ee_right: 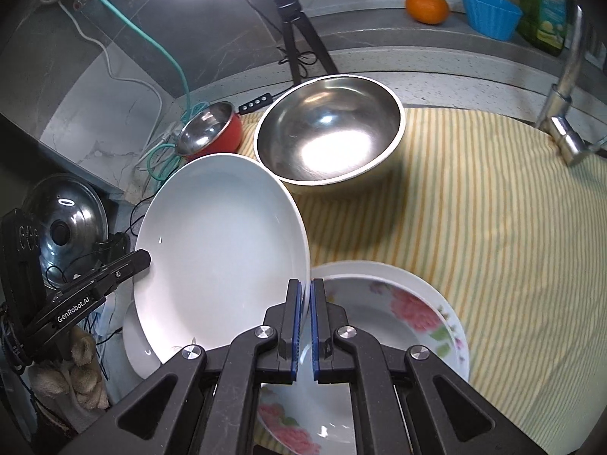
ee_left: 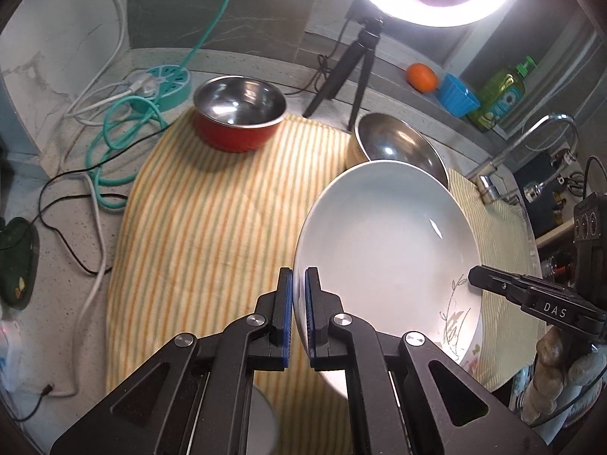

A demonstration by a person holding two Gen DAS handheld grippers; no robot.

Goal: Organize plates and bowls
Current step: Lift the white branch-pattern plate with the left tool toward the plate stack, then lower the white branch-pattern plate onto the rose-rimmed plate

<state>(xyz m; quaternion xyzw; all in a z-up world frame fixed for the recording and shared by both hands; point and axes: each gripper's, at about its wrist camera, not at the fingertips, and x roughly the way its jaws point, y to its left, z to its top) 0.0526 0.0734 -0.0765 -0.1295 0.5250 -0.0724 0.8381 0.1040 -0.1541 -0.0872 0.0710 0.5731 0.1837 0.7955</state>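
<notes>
A white plate (ee_left: pixel 387 250) (ee_right: pixel 220 246) with a small plant motif hangs tilted above the striped towel (ee_left: pixel 212 227) (ee_right: pixel 474 227), held at both sides. My left gripper (ee_left: pixel 299 303) is shut on its left rim, and my right gripper (ee_right: pixel 306 303) is shut on the opposite rim. Each gripper also shows in the other view, the right gripper (ee_left: pixel 474 276) and the left gripper (ee_right: pixel 146 258). Behind the plate stand a steel bowl (ee_left: pixel 402 148) (ee_right: pixel 330 132) and a red bowl (ee_left: pixel 239 113) (ee_right: pixel 210 131). A floral plate (ee_right: pixel 398 314) lies under my right gripper.
A ring light on a black tripod (ee_left: pixel 341 76) (ee_right: pixel 299 38) stands at the back. An orange (ee_right: pixel 426 7), a blue cup (ee_right: pixel 489 13) and a green bottle (ee_left: pixel 500 93) sit on the ledge. The faucet (ee_right: pixel 565 87) is right; a teal power strip (ee_left: pixel 167 81) and cables are left.
</notes>
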